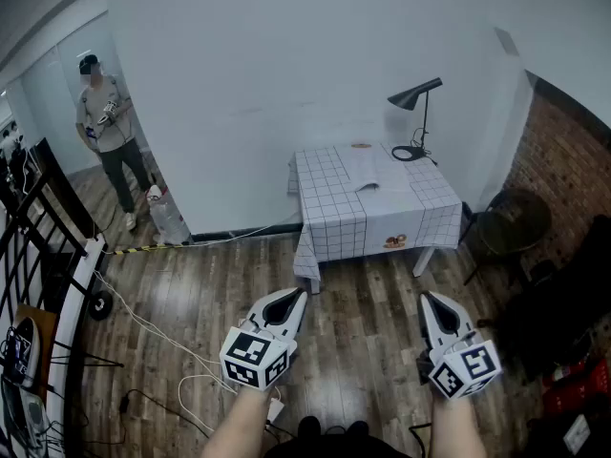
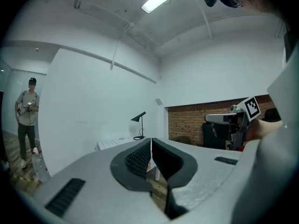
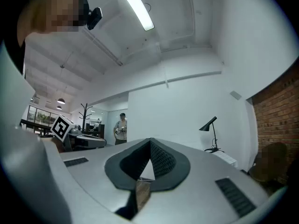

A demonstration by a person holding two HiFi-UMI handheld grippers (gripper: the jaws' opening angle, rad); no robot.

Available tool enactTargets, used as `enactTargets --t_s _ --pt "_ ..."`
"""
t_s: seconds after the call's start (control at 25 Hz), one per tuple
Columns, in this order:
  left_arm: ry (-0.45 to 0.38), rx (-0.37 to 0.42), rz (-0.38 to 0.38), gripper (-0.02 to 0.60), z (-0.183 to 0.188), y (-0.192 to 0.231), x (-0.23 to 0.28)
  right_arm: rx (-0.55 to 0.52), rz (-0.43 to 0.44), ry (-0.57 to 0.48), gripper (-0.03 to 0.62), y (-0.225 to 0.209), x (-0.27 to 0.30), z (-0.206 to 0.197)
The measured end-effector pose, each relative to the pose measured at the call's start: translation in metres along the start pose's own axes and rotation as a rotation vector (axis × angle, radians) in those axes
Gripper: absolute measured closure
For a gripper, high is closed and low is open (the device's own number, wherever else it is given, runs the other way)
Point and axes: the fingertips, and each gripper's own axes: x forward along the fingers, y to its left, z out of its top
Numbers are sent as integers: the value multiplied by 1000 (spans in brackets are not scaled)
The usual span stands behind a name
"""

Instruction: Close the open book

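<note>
An open book (image 1: 368, 172) lies flat on a small table (image 1: 334, 219) covered by a white checked cloth, far ahead against the white wall. My left gripper (image 1: 295, 300) and right gripper (image 1: 429, 301) are held low over the wooden floor, well short of the table, both pointing toward it. Each is shut with nothing between its jaws. In the left gripper view the left gripper (image 2: 150, 141) has its tips touching; the table (image 2: 110, 143) shows small in the distance. In the right gripper view the right gripper (image 3: 150, 142) is likewise closed.
A black desk lamp (image 1: 416, 113) stands on the table's far right corner. A dark chair (image 1: 506, 225) sits right of the table by a brick wall. A person (image 1: 110, 132) stands in the doorway at left. Cables (image 1: 162, 337) trail over the floor; a rack (image 1: 43, 256) lines the left edge.
</note>
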Motion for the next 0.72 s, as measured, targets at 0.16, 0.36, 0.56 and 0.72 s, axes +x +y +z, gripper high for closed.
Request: enactTargets --t_s 0.16,0.36,0.56,0.72 --pt "3 -2 20 571 -2 3 4 3 9 0 591 -2 2 -1" --pt "5 16 41 571 -3 1 7 6 18 3 591 -5 2 -3" --pt "-18 26 47 572 2 -6 9 11 27 -1 591 -11 -1 -1" --pt "-42 42 44 572 11 -15 15 25 44 -11 591 -19 -6 2"
